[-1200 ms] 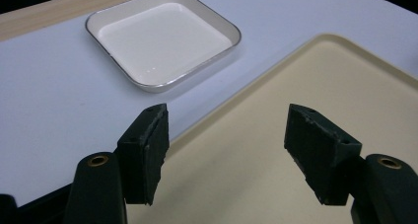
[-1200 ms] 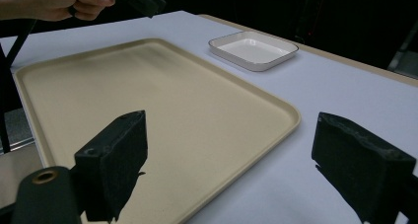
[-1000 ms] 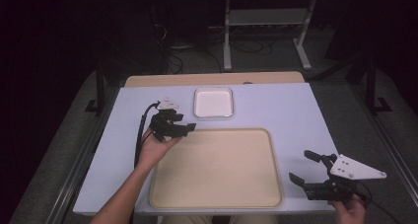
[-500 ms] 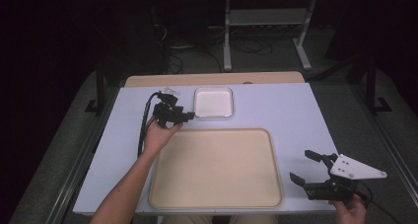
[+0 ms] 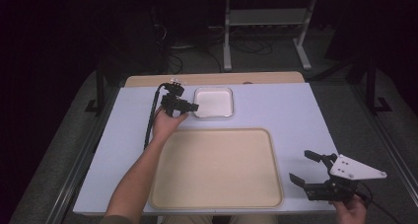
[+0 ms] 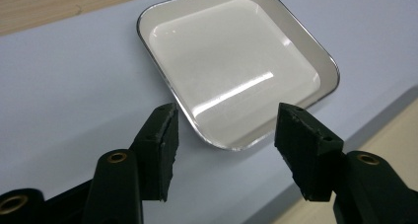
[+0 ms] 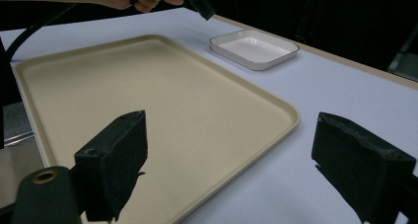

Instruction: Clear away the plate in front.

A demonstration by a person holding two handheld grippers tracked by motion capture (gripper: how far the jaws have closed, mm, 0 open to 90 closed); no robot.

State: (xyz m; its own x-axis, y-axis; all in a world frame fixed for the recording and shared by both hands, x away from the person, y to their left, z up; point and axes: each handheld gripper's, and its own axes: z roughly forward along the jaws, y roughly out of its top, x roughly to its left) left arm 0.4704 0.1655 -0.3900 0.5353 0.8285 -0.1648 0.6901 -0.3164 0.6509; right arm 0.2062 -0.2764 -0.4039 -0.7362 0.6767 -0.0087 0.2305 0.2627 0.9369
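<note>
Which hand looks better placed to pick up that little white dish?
The left. The left gripper hangs right at the white dish, jaws open toward its near corner. The right gripper sits across the beige tray, far from it.

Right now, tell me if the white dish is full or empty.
Empty: the white dish shows only a bare glossy bottom with light glints, nothing inside, as the left gripper nears its corner.
</note>
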